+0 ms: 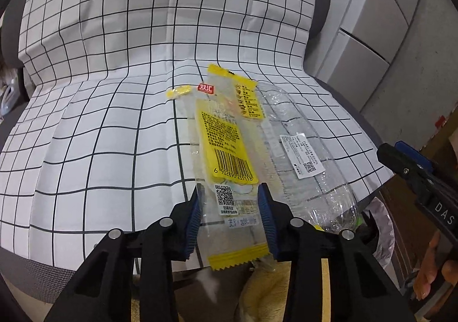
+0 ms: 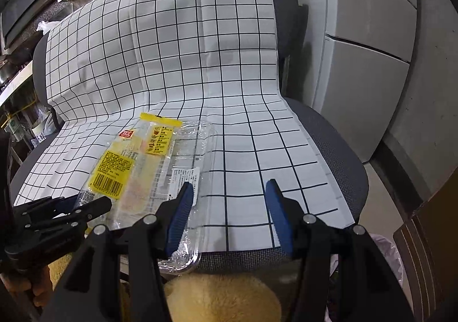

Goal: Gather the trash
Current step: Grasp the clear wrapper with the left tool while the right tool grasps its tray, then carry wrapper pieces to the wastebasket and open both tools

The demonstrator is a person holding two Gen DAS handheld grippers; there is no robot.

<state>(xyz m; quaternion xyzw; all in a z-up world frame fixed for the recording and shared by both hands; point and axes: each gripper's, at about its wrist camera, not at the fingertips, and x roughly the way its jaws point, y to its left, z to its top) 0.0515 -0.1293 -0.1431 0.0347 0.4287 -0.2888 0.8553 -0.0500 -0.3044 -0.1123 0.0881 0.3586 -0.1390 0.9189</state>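
Observation:
A yellow and clear snack wrapper lies on the checked cloth over a chair seat, partly on top of a clear plastic tray. A small torn yellow scrap lies behind it. My left gripper is open with its blue pads on either side of the wrapper's near end, not closed on it. In the right wrist view the wrapper and tray lie left of centre. My right gripper is open and empty, its left pad over the tray's near edge.
The chair is grey under the cloth. A bin with a lilac bag stands at the lower right, next to a brown cardboard box. A white fridge is at the right. A yellow fluffy thing lies below the grippers.

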